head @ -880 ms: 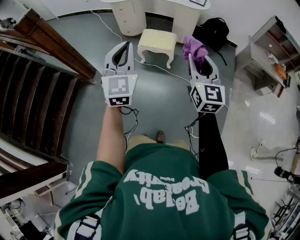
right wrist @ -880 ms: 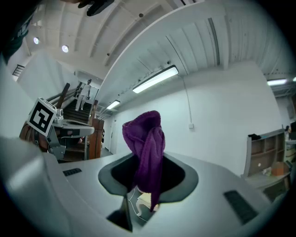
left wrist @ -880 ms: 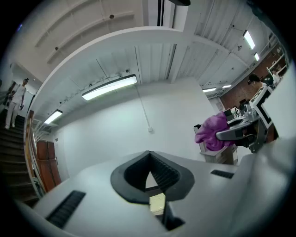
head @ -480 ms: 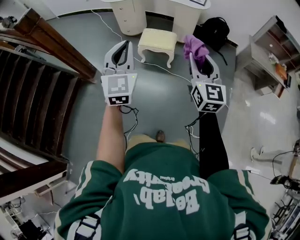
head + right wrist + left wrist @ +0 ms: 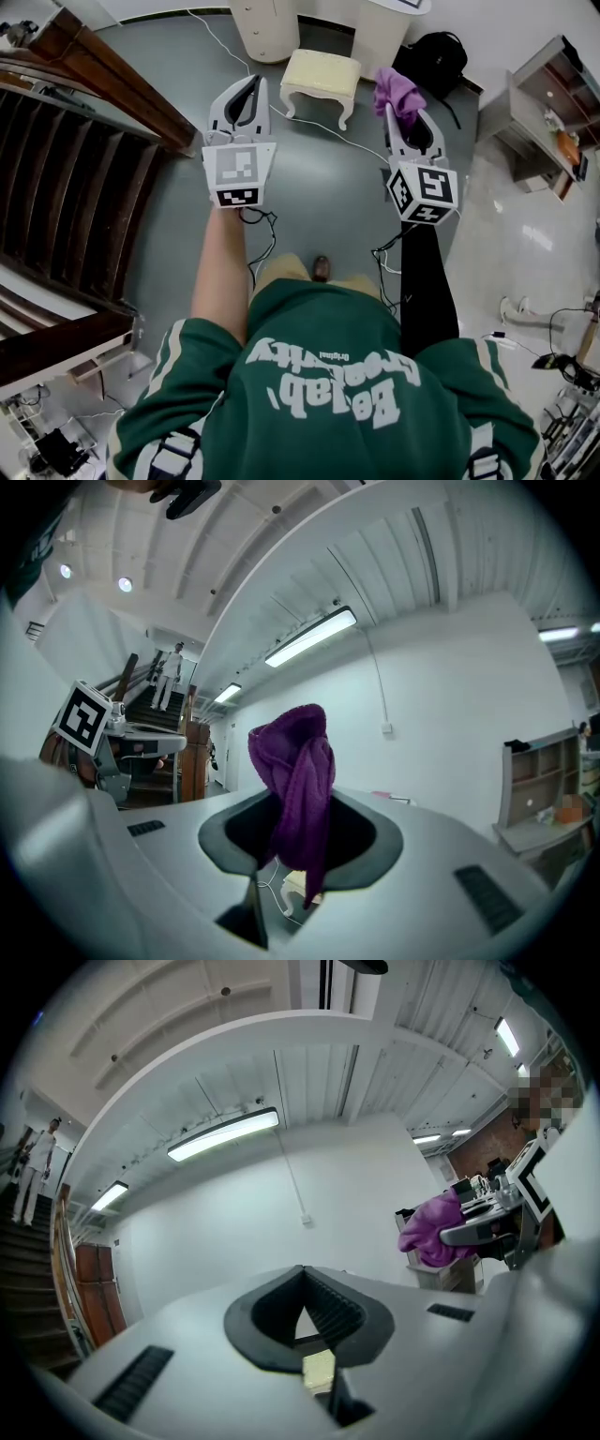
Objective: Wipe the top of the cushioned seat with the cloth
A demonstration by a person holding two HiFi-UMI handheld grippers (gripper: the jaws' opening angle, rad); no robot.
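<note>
The cushioned seat point(image 5: 322, 73) is a small cream stool on the grey floor, ahead of me and between both grippers. My right gripper point(image 5: 401, 105) is shut on a purple cloth point(image 5: 397, 89), held in the air just right of the stool. In the right gripper view the cloth point(image 5: 298, 780) bunches up above the jaws and hides the fingertips. My left gripper point(image 5: 254, 84) hovers left of the stool with its jaws shut on nothing, and its tips point(image 5: 302, 1271) meet in the left gripper view. The cloth point(image 5: 432, 1233) also shows there at the right.
A wooden staircase and handrail point(image 5: 103, 89) fill the left side. White furniture point(image 5: 267, 26) stands behind the stool, with a black bag point(image 5: 442, 58) to its right. A shelf unit point(image 5: 548, 103) is at the far right. Cables point(image 5: 314, 128) run across the floor.
Both grippers have edged slightly toward the stool, the right one drifting a little right. The cloth stays gripped; the left jaws stay shut.
</note>
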